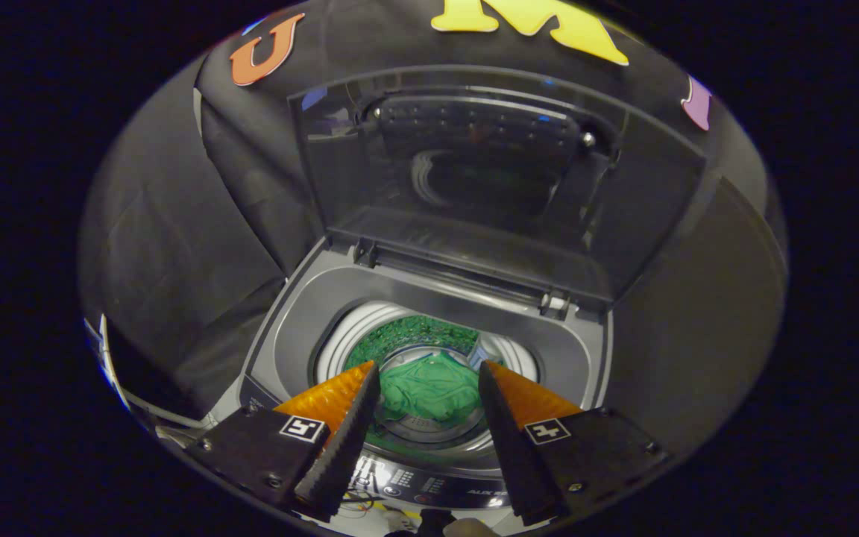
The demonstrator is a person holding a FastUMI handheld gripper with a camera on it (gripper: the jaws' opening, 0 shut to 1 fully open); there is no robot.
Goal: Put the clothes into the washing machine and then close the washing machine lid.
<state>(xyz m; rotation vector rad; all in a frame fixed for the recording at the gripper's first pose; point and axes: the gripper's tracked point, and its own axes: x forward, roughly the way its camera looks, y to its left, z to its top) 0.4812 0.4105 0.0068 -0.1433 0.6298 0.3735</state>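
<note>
A grey top-loading washing machine point(303, 298) stands just ahead of me with its drum open. Green clothes point(433, 388) lie at the bottom of the drum, seen through the gap between my fingers. The dark transparent lid point(489, 179) stands upright, hinged at the far side of the machine. My gripper point(429, 367) hovers above the drum's near rim, open, with nothing between its orange-and-black fingers point(344, 418).
The machine's control panel point(429, 488) runs along the near edge under my fingers. Black cloth walls surround the machine on the left, right and behind. A white-edged object point(109, 358) sits low at the left.
</note>
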